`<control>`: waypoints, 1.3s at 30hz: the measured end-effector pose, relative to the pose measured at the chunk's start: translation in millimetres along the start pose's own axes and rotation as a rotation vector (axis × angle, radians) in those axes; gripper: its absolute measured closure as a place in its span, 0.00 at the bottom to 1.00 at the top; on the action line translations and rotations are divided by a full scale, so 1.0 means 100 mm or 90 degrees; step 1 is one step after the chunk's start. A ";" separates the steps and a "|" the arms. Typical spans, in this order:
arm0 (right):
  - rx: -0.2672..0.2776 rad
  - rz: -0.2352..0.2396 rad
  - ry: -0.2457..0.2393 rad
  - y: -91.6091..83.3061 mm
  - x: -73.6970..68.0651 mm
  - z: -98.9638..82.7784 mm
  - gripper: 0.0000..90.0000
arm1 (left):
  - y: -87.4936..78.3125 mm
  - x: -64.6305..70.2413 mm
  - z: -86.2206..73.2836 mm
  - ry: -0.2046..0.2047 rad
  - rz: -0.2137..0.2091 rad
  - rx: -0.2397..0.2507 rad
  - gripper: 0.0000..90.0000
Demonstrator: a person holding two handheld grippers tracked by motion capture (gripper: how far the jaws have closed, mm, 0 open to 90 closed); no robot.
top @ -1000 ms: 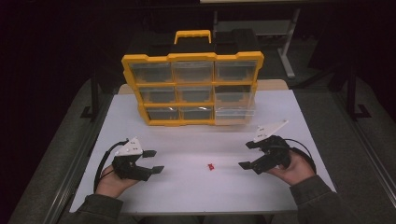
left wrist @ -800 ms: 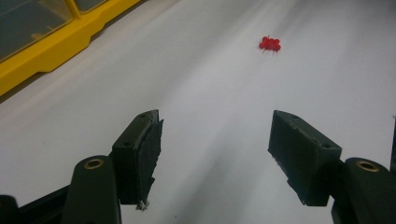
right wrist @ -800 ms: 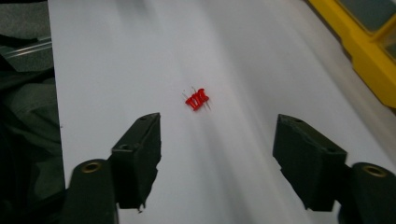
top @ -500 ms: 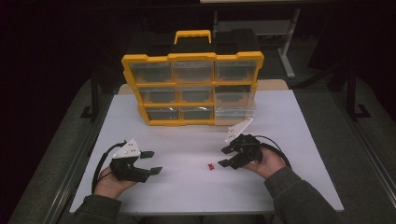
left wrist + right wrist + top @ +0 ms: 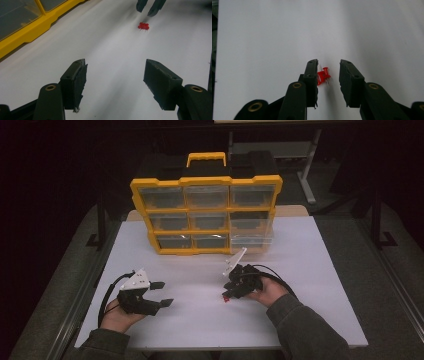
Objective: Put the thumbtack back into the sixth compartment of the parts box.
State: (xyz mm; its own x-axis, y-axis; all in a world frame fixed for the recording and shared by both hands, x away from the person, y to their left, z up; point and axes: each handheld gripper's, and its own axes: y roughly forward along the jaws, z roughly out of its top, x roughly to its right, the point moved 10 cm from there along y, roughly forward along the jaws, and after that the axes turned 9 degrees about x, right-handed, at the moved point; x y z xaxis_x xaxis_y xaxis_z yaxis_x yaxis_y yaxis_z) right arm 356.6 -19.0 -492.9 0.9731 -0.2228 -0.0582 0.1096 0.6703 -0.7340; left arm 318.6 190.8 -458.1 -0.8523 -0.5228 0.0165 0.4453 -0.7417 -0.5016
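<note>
Right gripper view: right gripper (image 5: 328,75), narrowing, straddles two red pushpins (image 5: 323,75); left gripper (image 5: 115,82) gapes wide.

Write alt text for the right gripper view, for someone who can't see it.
Small red plastic push pins lie on a white table between the right gripper's two black jaws, which have just been closing. The pins sit against the left-hand jaw, with a gap to the other.

This looks like a workshop or lab set up for recording. A plain white table (image 5: 310,270) stands in a dark room on grey carpet. Beyond the hand-held grippers, a yellow parts organiser (image 5: 206,215) with clear drawers stands upright, and metal stand legs (image 5: 306,180) rise behind it.
</note>
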 end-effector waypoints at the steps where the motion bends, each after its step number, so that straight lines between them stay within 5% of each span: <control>1: -0.008 -0.001 0.008 0.01 0.00 -0.01 0.76 | 0.00 0.00 0.00 0.001 0.000 0.000 0.38; 39: -0.028 0.019 0.005 0.22 0.13 -0.09 0.91 | -0.03 -0.03 0.02 -0.019 -0.006 0.023 0.37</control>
State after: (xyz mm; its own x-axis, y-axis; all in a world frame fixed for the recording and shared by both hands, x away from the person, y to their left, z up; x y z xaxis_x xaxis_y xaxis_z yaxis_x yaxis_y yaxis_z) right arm 370.3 -13.5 -516.2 0.9742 -0.2086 -0.0862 0.0709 0.6455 -0.7604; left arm 320.3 194.0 -455.1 -0.8480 -0.5279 0.0478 0.4474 -0.7612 -0.4694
